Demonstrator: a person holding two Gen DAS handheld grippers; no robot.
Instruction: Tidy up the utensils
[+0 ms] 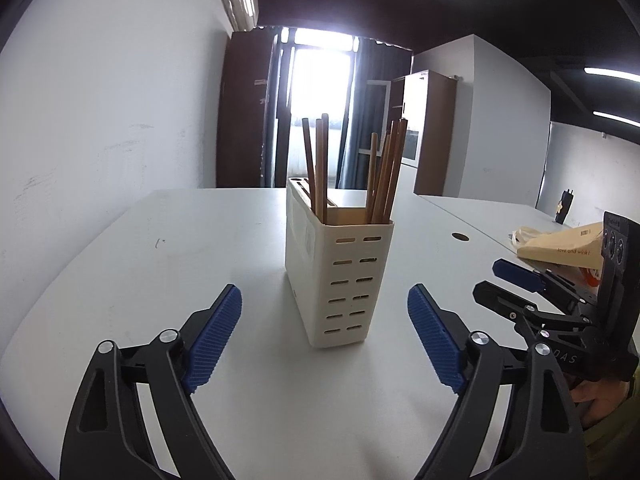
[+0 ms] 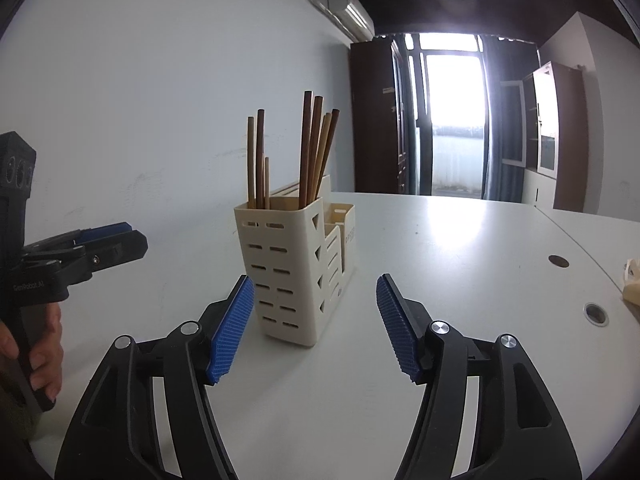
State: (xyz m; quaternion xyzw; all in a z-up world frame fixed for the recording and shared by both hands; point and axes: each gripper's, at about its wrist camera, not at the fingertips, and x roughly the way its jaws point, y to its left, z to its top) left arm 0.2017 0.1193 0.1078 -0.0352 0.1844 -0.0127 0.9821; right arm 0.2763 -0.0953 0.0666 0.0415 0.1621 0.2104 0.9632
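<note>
A cream slotted utensil holder (image 1: 340, 276) stands upright on the white table (image 1: 140, 280), with several wooden chopsticks (image 1: 384, 172) standing in it. My left gripper (image 1: 324, 300) is open and empty, just short of the holder. The right wrist view shows the same holder (image 2: 292, 272) and chopsticks (image 2: 314, 148). My right gripper (image 2: 316, 292) is open and empty, close in front of the holder. Each gripper shows in the other's view: the right one (image 1: 496, 280) at the right, the left one (image 2: 128, 236) at the left.
A tan paper bag (image 1: 560, 246) and a plastic bag lie on the table at the far right. Cable holes (image 2: 596, 312) sit in the tabletop on the right. A white wall runs along the table's left side. Cabinets and a bright window stand behind.
</note>
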